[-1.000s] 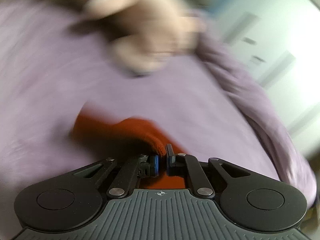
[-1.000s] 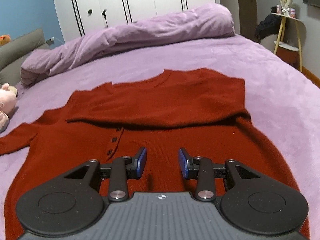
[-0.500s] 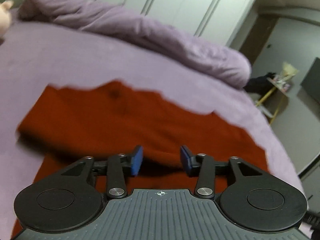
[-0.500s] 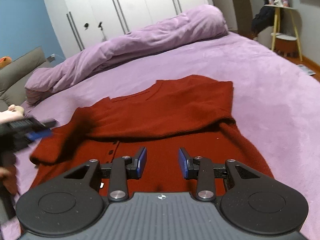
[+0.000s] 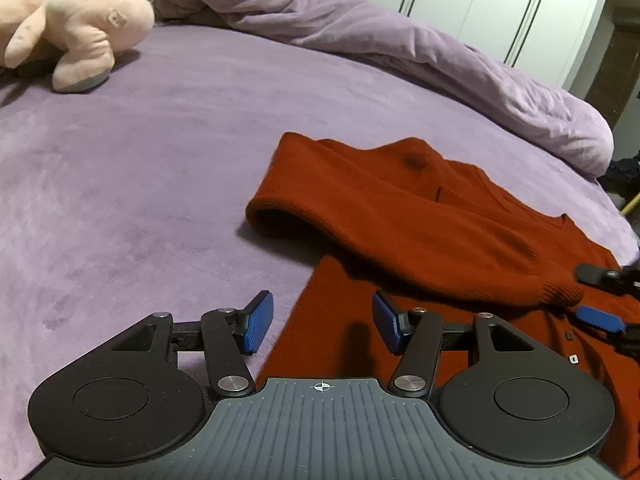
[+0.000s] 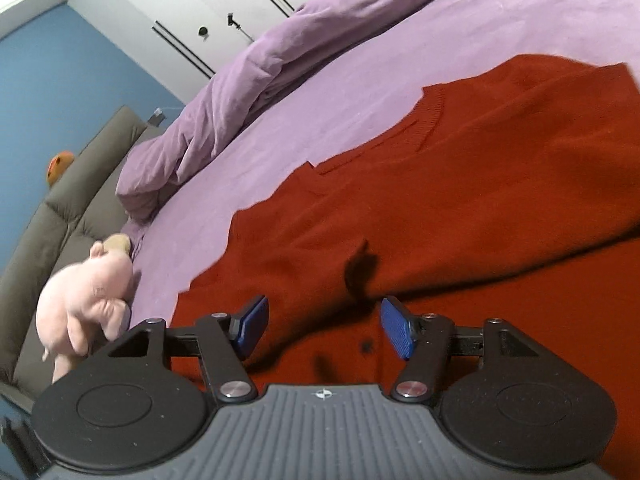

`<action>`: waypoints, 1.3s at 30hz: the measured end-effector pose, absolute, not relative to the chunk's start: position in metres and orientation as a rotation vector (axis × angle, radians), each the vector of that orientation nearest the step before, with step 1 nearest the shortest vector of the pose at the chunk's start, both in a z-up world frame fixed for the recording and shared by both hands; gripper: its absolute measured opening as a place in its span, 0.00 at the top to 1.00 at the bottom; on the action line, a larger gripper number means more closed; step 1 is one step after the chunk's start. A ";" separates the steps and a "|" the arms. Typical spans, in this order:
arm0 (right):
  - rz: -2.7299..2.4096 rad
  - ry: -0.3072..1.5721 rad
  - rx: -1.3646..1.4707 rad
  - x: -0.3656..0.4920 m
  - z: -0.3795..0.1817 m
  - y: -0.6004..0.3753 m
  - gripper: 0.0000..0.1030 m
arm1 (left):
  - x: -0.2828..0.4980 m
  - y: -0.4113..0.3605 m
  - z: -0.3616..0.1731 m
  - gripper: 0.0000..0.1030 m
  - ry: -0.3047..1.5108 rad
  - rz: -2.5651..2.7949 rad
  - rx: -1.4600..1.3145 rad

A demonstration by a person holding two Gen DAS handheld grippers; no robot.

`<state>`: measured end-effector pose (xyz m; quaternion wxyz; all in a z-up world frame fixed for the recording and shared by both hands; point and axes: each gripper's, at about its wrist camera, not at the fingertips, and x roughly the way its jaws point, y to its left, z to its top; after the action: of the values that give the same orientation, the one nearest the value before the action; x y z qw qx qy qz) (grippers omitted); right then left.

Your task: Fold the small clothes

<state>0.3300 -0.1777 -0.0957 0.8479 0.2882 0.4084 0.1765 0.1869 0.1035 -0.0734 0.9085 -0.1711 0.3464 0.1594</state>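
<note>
A dark red knitted cardigan (image 5: 420,216) lies flat on the purple bed, both sleeves folded across its chest; it also fills the right wrist view (image 6: 460,200). My left gripper (image 5: 322,326) is open and empty, low over the cardigan's left edge. My right gripper (image 6: 324,330) is open and empty, just above the cardigan's middle near its buttons. The right gripper's blue fingertips (image 5: 600,317) show at the right edge of the left wrist view, over the folded sleeve cuff.
A pink plush pig (image 5: 76,20) lies at the far left of the bed (image 5: 140,168); it also shows in the right wrist view (image 6: 88,296). A rolled purple duvet (image 5: 420,52) runs along the back. White wardrobe doors stand behind. A grey headboard (image 6: 72,200) is left.
My left gripper let go of the sleeve it carried, opened, and drew back to the cardigan's left edge. The sleeve now lies folded across the chest. My right gripper moved in low and tilted.
</note>
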 end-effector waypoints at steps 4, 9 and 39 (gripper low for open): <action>0.370 0.876 0.552 0.343 -0.099 -0.161 0.65 | 0.194 0.103 -0.078 0.41 0.724 0.319 -0.356; 0.375 0.828 0.436 0.339 -0.086 -0.157 0.95 | 0.199 0.101 -0.077 0.41 0.717 0.306 -0.332; 0.240 0.781 0.404 0.362 -0.095 -0.272 0.94 | 0.257 0.069 -0.074 0.45 0.740 0.249 -0.203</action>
<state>0.3616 -0.2718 -0.0947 0.8979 0.1951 0.3771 0.1161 0.2572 0.0685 -0.0738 0.9198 -0.0986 0.3599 0.1213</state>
